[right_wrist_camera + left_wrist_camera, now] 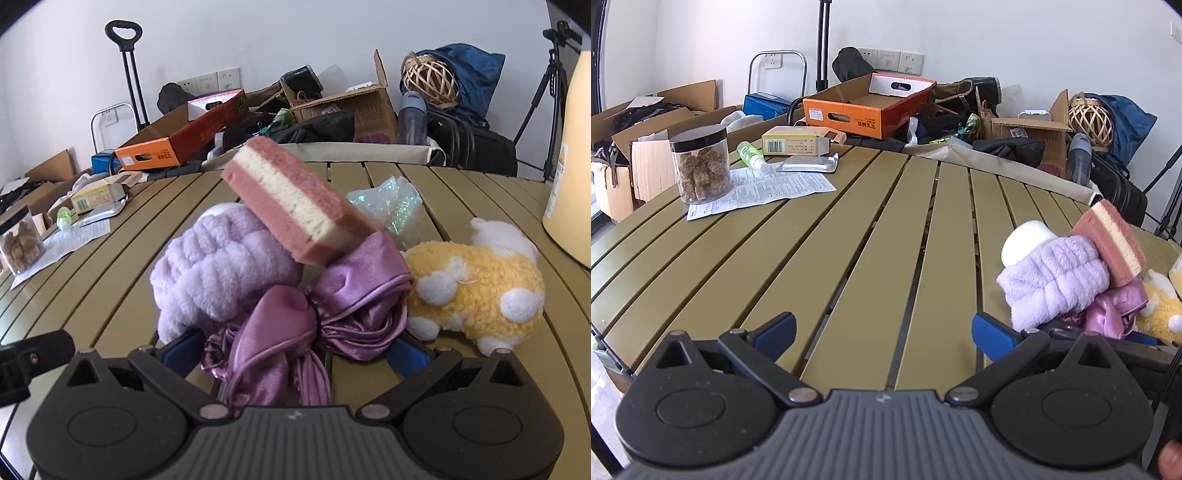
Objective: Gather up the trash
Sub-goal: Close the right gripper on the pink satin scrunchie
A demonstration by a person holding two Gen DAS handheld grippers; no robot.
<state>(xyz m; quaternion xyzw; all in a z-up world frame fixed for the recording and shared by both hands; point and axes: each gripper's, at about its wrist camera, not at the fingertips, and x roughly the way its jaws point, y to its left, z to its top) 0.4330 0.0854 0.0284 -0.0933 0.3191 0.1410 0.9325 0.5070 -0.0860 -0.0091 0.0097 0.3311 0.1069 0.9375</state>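
My left gripper (884,332) is open and empty above the olive slatted table (820,258). Far left on the table lie a printed leaflet (764,192), a silver foil pack (809,164), a small green bottle (750,155) and a yellow carton (798,142). My right gripper (295,350) is open, its blue fingers on either side of a purple satin cloth (280,332). Behind the cloth sit a lilac fluffy cloth (214,266), a pink-and-cream sponge (295,206) leaning on top, an iridescent plastic wrapper (391,206) and a yellow plush toy (480,291).
A jar of brown chunks (701,164) stands on the leaflet. A cream container (572,166) rises at the right table edge. Beyond the table are an orange cardboard tray (868,107), open boxes, bags, a wicker ball (430,79) and a tripod (550,92).
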